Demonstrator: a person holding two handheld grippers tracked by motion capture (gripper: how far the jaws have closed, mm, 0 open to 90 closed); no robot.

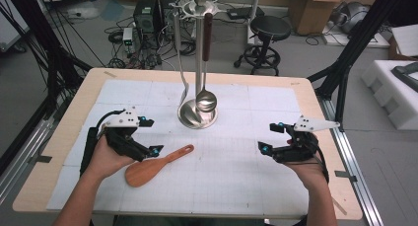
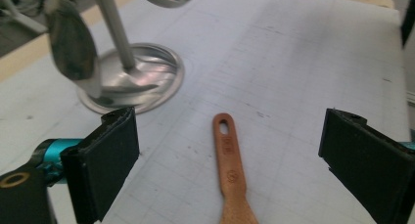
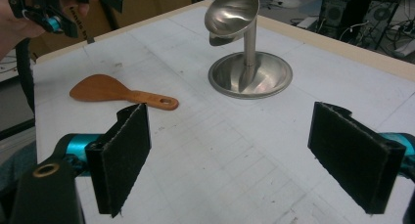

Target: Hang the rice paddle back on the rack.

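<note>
A wooden rice paddle (image 1: 153, 165) lies flat on the white mat, its handle pointing toward the metal utensil stand (image 1: 198, 112). My left gripper (image 1: 151, 135) is open just above and left of the paddle. In the left gripper view the paddle's handle (image 2: 229, 170) lies on the mat between the spread jaws of my left gripper (image 2: 230, 136), untouched. My right gripper (image 1: 270, 137) is open over bare mat at the right. In the right gripper view my right gripper (image 3: 235, 141) holds nothing, and the paddle (image 3: 112, 90) lies farther off to the left.
A steel ladle (image 1: 206, 101) and a slotted turner (image 1: 183, 88) hang from the stand, whose round base (image 3: 250, 75) sits mid-table at the back. The white mat (image 1: 236, 186) covers most of the wooden table (image 1: 84, 97). Beyond the table stand a stool (image 1: 268, 31) and computer gear.
</note>
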